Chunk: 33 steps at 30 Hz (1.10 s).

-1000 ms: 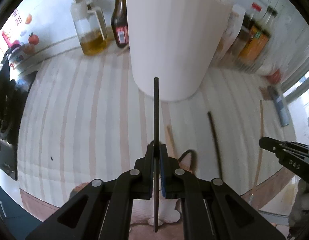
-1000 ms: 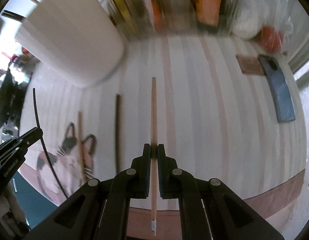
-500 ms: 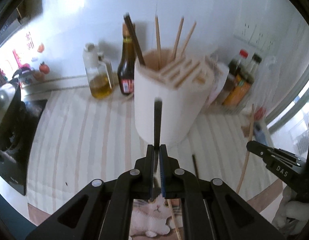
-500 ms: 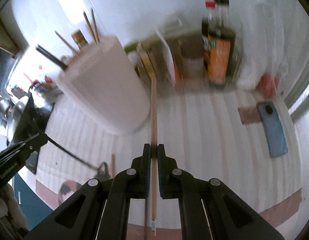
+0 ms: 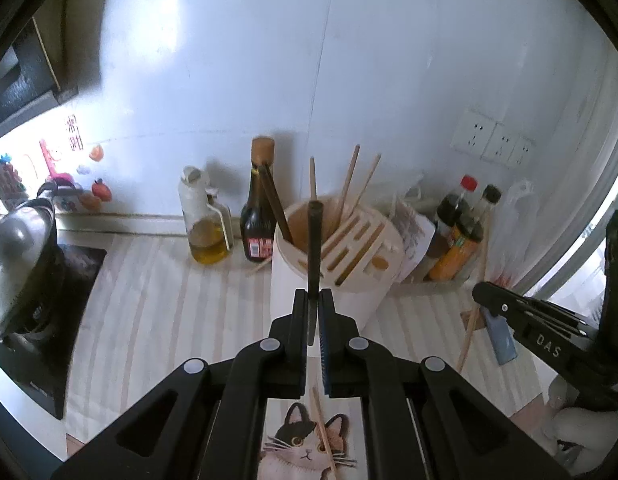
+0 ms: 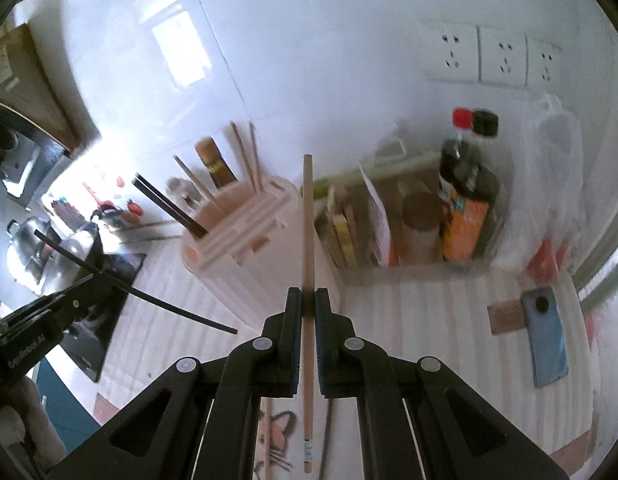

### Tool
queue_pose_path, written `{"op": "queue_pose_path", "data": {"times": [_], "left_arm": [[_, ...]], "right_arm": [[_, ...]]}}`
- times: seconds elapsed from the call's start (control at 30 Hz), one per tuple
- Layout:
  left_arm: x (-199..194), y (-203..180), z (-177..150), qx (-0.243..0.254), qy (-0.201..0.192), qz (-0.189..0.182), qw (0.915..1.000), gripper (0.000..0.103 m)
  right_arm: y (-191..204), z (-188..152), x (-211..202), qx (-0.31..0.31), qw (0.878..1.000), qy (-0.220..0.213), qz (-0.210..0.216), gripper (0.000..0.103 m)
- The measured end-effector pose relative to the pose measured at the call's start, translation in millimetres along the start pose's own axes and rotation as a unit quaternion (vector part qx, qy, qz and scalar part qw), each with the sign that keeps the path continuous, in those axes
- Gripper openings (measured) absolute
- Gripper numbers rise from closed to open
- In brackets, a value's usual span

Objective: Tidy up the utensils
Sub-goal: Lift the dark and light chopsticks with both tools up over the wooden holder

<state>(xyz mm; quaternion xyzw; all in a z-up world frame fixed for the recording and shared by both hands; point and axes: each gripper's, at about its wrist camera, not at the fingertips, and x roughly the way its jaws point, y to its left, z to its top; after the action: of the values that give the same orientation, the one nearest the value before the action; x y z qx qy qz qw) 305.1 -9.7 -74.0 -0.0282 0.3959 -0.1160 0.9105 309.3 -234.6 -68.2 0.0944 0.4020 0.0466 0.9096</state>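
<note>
On the far left of the table [image 5: 149, 300] stands the stove with a steel pot [image 5: 17, 256], then an oil jug [image 5: 205, 220] and a dark sauce bottle [image 5: 261, 216], all well apart from my work.

My left gripper [image 5: 314, 304] is pinching a dark chopstick [image 5: 314, 248] approx. at its middle, jaws pressed on it, stick pointing up and forward. Its tip shows in front of the round opening of the white utensil holder [image 5: 293, 280], where one dark stick and some light wooden ones already stand. A further light stick [image 5: 323, 432] lies on the cat mat [image 5: 305, 452] below.

More right, my right gripper [image 6: 303, 308] is closed on a light wooden chopstick [image 6: 307, 240], also near the middle, stick upright, with the holder [image 6: 245, 264] just to its left in that view. Behind are condiment bottles [image 6: 469, 208] in a tray, and a phone [image 6: 547, 340] lies on the table at the far right.

Risks, in my judgement: both sticks go to the same opening, so the two grippers may knock each other, or a long end may hit the sticks already standing and tip them. Held only at the middle, a stick can pivot btw. the jaws and miss the opening, e.g. land in a narrow knife slot. The right view is blurred, so I cannot tell the exact gap to the rim.
</note>
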Motion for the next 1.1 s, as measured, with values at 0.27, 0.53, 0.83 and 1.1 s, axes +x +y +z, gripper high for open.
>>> {"op": "queue_pose_path", "data": {"times": [0.27,0.53,0.83,1.1], "left_arm": [[-38,-3,26,0.002,-0.042,-0.001,0.9991,0.002],[-58,-10,59,0.006,-0.08,0.003,0.9967,0.002],[-48,-8,103,0.001,-0.108,0.012,0.9941,0.002],[-15,-2,128,-0.009,-0.102,0.011,0.9947,0.002]], "right_arm": [[18,38,-25,-0.009,0.999,-0.045,0.026,0.006],[45,87,-37,-0.024,0.994,-0.102,0.042,0.006],[64,129,-23,-0.022,0.989,-0.137,0.044,0.006],[60,157,4,0.0,0.985,-0.166,0.043,0.006]]}}
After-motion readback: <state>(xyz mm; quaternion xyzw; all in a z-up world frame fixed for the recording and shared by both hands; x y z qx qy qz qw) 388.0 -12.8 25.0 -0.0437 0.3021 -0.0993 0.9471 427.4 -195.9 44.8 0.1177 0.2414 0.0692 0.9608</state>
